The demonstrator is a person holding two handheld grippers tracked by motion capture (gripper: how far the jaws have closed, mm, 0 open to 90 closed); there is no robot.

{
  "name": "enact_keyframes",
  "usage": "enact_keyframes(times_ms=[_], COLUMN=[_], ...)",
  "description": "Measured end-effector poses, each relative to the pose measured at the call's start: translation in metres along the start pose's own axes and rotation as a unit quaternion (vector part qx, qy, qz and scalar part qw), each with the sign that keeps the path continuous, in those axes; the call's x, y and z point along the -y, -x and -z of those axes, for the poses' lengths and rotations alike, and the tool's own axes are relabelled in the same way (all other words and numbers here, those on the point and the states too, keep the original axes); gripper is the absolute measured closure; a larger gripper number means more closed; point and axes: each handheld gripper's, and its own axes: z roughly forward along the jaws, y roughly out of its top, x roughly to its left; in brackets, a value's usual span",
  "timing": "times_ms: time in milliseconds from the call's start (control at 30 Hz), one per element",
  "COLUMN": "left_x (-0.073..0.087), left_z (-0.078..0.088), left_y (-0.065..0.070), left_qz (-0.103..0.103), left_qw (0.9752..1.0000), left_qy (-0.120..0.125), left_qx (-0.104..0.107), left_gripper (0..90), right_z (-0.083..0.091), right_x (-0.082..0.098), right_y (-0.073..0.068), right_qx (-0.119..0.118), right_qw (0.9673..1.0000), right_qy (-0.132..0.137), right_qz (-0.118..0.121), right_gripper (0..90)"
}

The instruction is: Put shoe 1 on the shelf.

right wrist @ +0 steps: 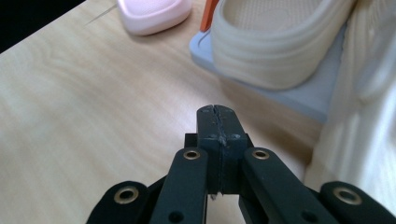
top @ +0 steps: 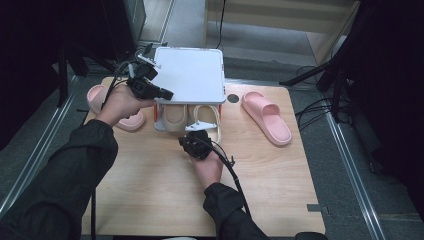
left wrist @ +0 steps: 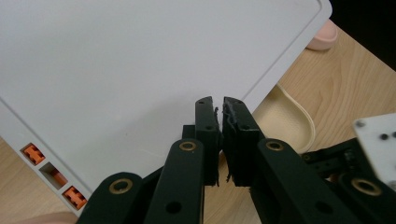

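The left gripper [top: 165,93], jaws closed on nothing, hovers over the smooth white plastic top of a small shoe rack [top: 192,75] with orange clips. The right gripper [top: 197,136], jaws also pressed together and empty, sits just in front of the ribbed cream foam slippers [top: 206,116] on the rack's lower shelf. Two glossy pink slides [top: 266,116] lie on the pale wooden table [top: 150,190], one either side.

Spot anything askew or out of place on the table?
The pink slippers are split up: one lies right of the grey shoe rack, the other left of it, partly under the left hand. The beige pair sits together in the rack. Nothing looks spilled or damaged.
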Motion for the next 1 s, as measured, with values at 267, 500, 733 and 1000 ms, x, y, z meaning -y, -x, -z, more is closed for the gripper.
enact_keyframes(times_ms=[267,500,733,1000], left_x=[-0.001,-0.001,-0.001,-0.001], left_z=[0.0,0.0,0.0,0.0], left_y=[0.001,0.002,0.002,0.002], left_qz=[0.003,0.003,0.004,0.004], left_qw=[1.0,1.0,1.0,1.0], left_qy=[-0.004,-0.005,-0.004,-0.004], left_qx=[-0.004,-0.008,-0.007,-0.006], left_gripper=[84.6,84.5,84.5,84.5], right_z=[0.041,0.059,0.068,0.075], right_x=[0.025,0.041,0.048,0.053], right_y=[0.005,0.015,0.027,0.039], right_qx=[-0.006,0.001,0.011,0.023], right_qw=[0.9999,0.9999,0.9999,0.9997], right_qy=[0.004,-0.004,-0.007,-0.006], right_qz=[0.007,0.01,0.005,0.005], right_gripper=[90.0,90.0,90.0,90.0])
